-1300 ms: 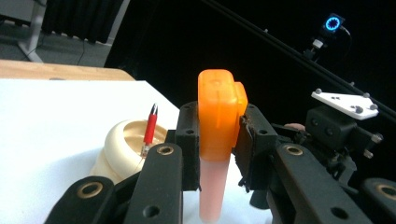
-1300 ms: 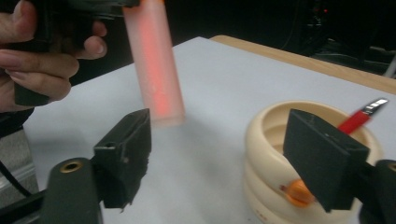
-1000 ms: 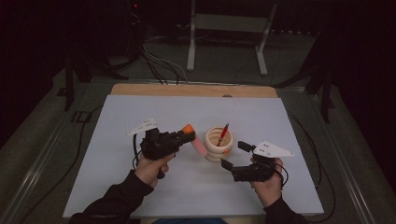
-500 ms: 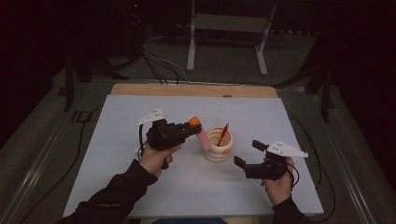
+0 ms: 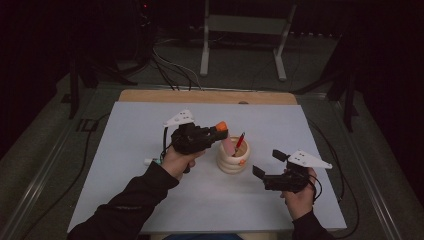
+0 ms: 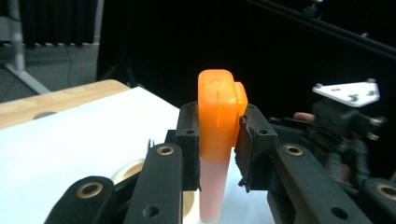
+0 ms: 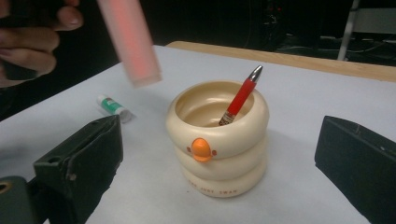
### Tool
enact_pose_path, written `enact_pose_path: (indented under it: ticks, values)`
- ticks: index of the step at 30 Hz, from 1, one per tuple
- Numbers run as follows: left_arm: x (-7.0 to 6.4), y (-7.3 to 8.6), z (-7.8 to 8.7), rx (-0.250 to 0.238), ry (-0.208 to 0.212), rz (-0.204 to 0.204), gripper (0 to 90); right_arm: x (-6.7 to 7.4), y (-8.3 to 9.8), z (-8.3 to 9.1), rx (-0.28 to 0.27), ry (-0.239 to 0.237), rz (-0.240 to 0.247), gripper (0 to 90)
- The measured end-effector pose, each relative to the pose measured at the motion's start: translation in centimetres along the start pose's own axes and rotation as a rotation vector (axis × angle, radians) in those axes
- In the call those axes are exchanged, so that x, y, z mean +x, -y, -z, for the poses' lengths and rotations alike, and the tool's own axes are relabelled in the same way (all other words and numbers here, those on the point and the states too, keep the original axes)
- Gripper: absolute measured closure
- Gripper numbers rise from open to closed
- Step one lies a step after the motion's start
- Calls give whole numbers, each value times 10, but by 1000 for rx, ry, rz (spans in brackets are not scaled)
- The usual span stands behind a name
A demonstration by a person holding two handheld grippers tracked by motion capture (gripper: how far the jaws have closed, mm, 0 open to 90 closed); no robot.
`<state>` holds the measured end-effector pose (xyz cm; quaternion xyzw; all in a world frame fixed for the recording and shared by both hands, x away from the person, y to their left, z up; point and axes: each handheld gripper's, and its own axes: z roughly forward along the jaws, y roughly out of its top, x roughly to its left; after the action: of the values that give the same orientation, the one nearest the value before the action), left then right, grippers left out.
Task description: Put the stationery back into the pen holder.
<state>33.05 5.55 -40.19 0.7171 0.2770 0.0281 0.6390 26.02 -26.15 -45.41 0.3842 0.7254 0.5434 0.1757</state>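
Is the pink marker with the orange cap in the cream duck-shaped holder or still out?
Out. The pink marker with the orange cap hangs above the cream duck-shaped holder, clamped in the left gripper, its lower end clear of the rim.

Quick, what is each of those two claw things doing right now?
Left gripper: closed on a pale pink marker with an orange cap.
Right gripper: open, holding nothing.

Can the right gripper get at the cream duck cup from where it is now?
Probably yes. The right gripper stands open beside the cup, facing it with bare table between. The left gripper holds the orange-capped marker above the cup's far side, not in that path.
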Motion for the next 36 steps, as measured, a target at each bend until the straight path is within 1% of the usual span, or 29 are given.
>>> enact_pose_path:
  ticks: [4, 5, 6, 11, 12, 16, 17, 20, 21, 25, 29, 36]
  values:
    - [3, 2, -8, 0, -23, -13, 736, 0, 0, 1, -1, 2, 1, 8]
    - [4, 3, -10, 1, -21, -8, 736, -1, 0, 1, -1, 2, 3, 9]
    - [6, 4, -12, 2, -28, -6, 736, -1, 0, 0, 1, 0, 0, 8]
    - [11, 10, -20, 20, -50, -21, 736, 1, 0, 0, 1, -8, -3, 9]
    - [12, 11, -22, 24, -54, -24, 736, 1, 0, 0, 1, -6, 3, 9]
    - [15, 14, -27, 30, -56, -25, 736, 1, 0, 0, 1, -4, -2, 9]
    - [15, 15, -28, 33, -64, -30, 736, 0, 0, 0, 3, -8, -4, 9]
    - [16, 17, -32, 46, -70, -44, 736, 1, -1, 0, 4, -9, -3, 9]
    - [16, 18, -33, 48, -66, -45, 736, 1, -1, 0, 2, -11, -3, 8]
    - [17, 21, -39, 49, -64, -38, 735, 0, 0, 0, 2, -9, -6, 9]
    - [19, 24, -45, 69, -80, -54, 735, 0, -1, 1, 0, -10, -7, 9]
    - [22, 29, -53, 91, -78, -46, 735, 0, -1, 1, 1, -10, -6, 9]
